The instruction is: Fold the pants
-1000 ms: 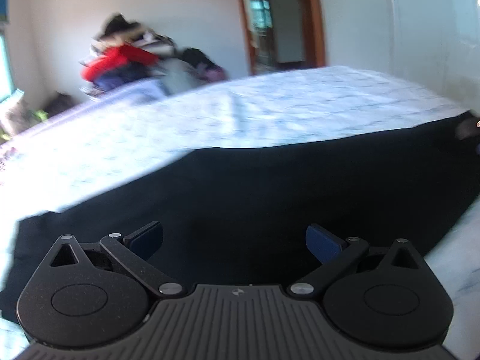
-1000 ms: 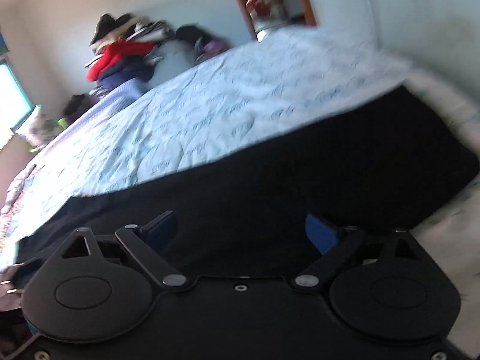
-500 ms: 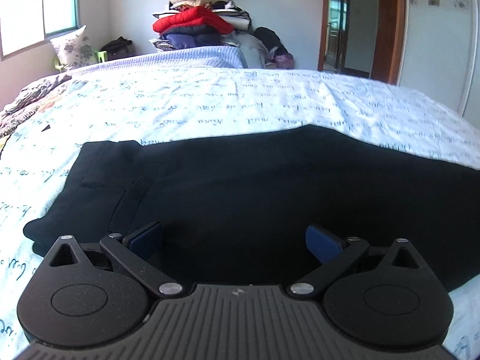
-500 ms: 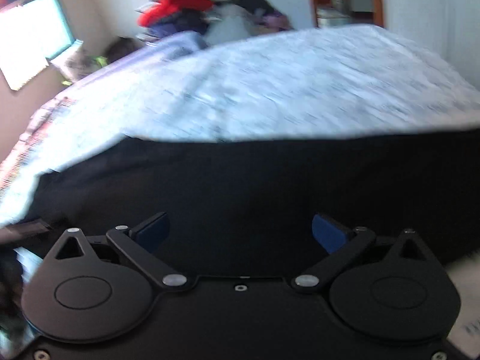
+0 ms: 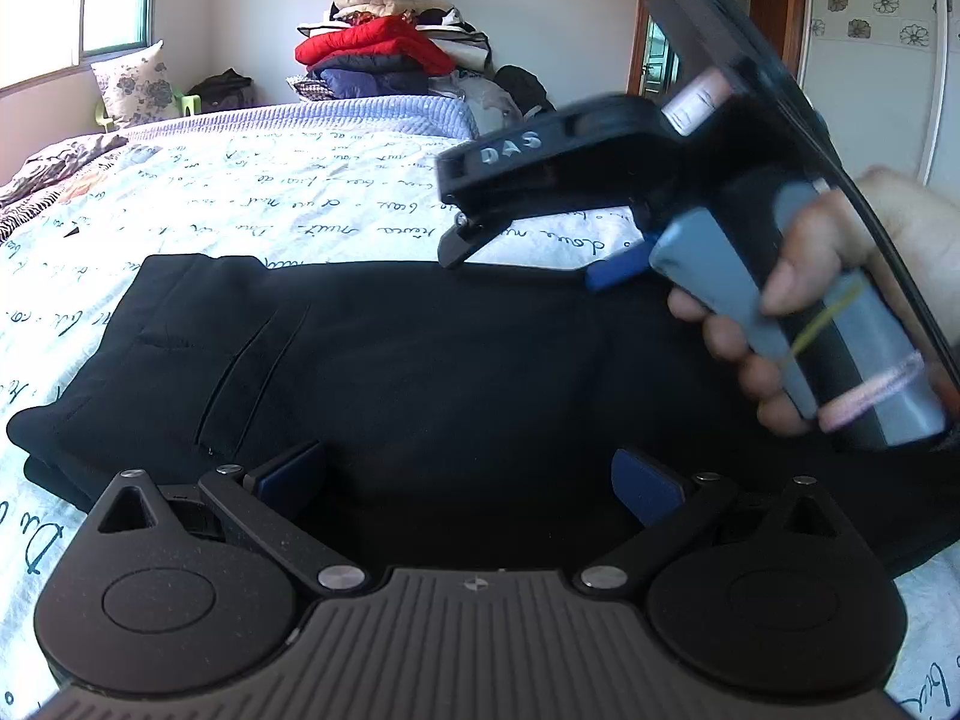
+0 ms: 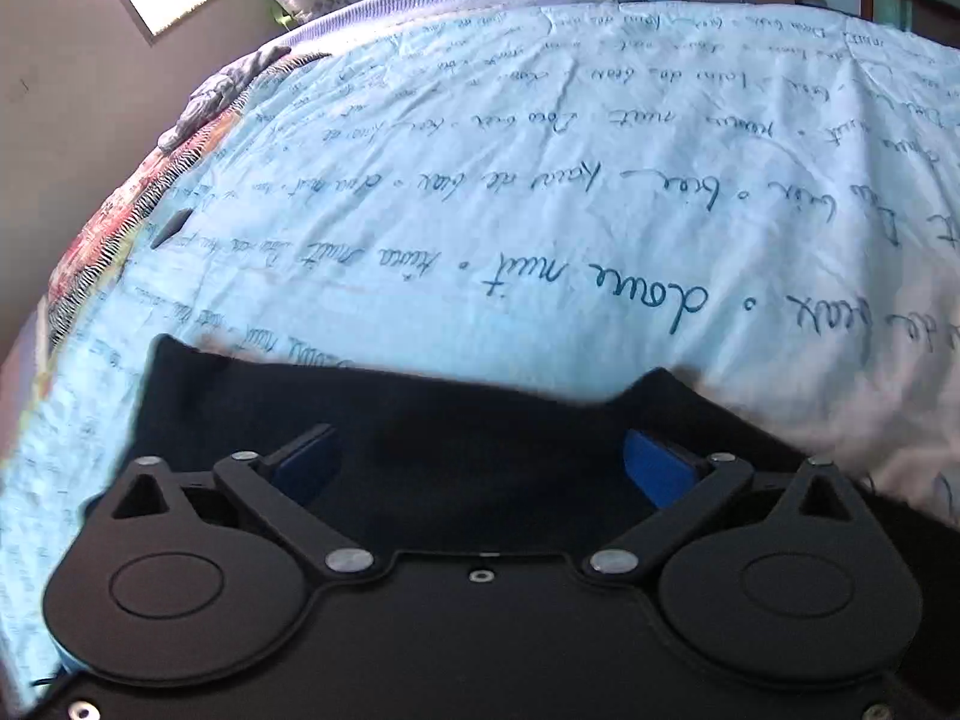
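Black pants lie flat across the bed, waist end and a pocket seam to the left. My left gripper hovers open over the near edge of the pants with only cloth below it. A hand holds my right gripper above the far edge of the pants, at the right of the left wrist view. Seen from its own camera, the right gripper is open over the far edge of the pants, with nothing between its blue pads.
The pale bedspread with blue script stretches beyond the pants. A patterned blanket lies along its left side. A pile of clothes and a pillow stand at the back wall. A doorway is at the back right.
The right gripper has swept left along the pants and now shows in the left wrist view. The left gripper has rolled level and come to rest near the waist end.
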A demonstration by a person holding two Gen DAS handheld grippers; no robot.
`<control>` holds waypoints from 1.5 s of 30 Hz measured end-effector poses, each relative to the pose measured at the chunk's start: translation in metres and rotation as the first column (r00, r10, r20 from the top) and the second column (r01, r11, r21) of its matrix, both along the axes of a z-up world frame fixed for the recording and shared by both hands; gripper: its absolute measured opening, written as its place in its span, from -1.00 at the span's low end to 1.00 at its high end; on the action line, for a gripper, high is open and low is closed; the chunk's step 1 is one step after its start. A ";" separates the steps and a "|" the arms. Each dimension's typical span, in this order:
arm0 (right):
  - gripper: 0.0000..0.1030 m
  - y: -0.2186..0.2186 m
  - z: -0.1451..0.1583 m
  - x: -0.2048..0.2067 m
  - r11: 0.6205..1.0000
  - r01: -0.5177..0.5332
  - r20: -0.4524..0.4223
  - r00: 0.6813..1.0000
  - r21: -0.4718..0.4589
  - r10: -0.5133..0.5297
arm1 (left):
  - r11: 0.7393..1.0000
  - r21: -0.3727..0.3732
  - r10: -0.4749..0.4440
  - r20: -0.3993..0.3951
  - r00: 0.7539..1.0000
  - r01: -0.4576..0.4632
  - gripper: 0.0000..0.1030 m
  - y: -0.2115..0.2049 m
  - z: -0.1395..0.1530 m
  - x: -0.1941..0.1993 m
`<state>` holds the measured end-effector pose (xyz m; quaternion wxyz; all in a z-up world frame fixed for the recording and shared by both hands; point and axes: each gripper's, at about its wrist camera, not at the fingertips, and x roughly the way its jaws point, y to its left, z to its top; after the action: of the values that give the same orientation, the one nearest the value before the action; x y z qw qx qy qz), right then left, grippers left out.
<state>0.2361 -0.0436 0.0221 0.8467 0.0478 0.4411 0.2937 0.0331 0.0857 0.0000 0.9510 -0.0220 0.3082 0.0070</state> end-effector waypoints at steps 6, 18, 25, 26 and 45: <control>1.00 -0.013 0.036 -0.043 0.998 0.000 0.019 1.000 0.063 -0.002 | 1.000 -0.012 -0.001 0.004 1.000 0.001 0.99 0.004 -0.001 -0.001; 1.00 -0.017 0.012 -0.031 0.998 0.061 -0.023 0.998 -0.026 -0.062 | 1.000 -0.024 -0.006 0.008 1.000 0.006 0.99 0.009 -0.001 -0.002; 1.00 -0.022 -0.018 -0.057 0.997 0.000 0.101 0.995 -0.082 0.008 | 1.000 0.001 -0.007 0.001 1.000 0.007 0.99 0.003 -0.002 -0.001; 1.00 -0.021 -0.018 -0.055 0.995 0.000 0.114 0.993 -0.101 0.012 | 1.000 0.000 -0.007 0.000 1.000 0.007 0.99 0.003 -0.002 -0.002; 1.00 -0.161 -0.012 -0.160 0.910 0.278 -0.155 0.958 0.307 -0.241 | 0.995 0.094 0.041 -0.060 0.997 -0.036 0.99 0.054 -0.001 0.026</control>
<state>0.0766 -0.2047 0.0103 0.8321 0.2617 0.4236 0.2442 0.0586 0.1400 -0.0012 0.9408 0.0165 0.3361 0.0404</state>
